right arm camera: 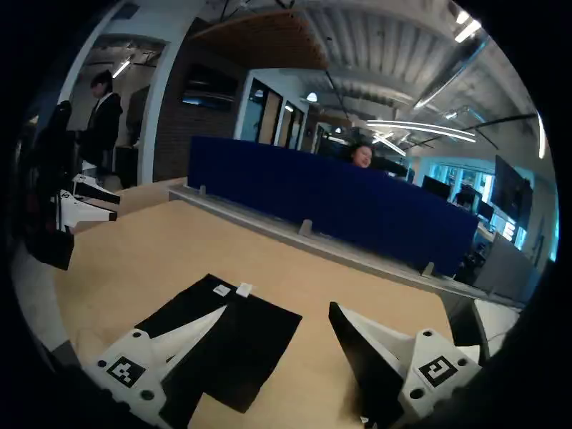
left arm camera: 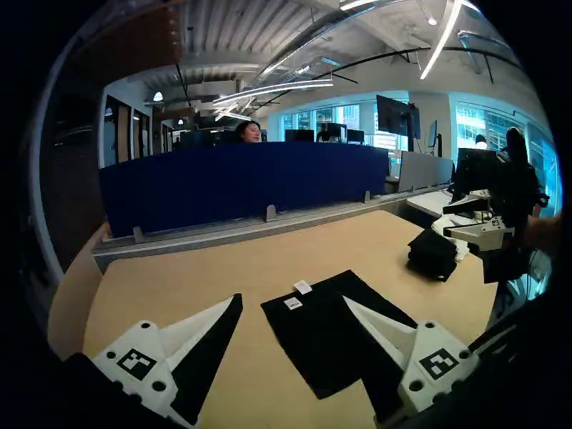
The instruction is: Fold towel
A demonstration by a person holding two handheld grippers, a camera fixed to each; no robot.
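Since both claws hang above the table (left arm camera: pixel 214 272) with nothing between the fingers, I judge that the step in hand is the approach to a fold. The left gripper (left arm camera: pixel 293 298) has its fingers spread wide, and so has the right gripper (right arm camera: pixel 280 307).

The black towel (left arm camera: pixel 322 343) lies flat on the wood as a rectangle, under and between the left gripper's fingers; in the right gripper view it lies under the left-hand finger. A second dark folded pile (left arm camera: pixel 431 252) sits farther off on the same table.

The next move probably calls for lowering both claws to two corners of one edge, pinching the cloth, and carrying that edge over evenly.

Two small white tags (left arm camera: pixel 302 287) sit at the towel's far edge, but their writing is too small to read. The square markers (left arm camera: pixel 136 362) on the fingers carry only a pattern.
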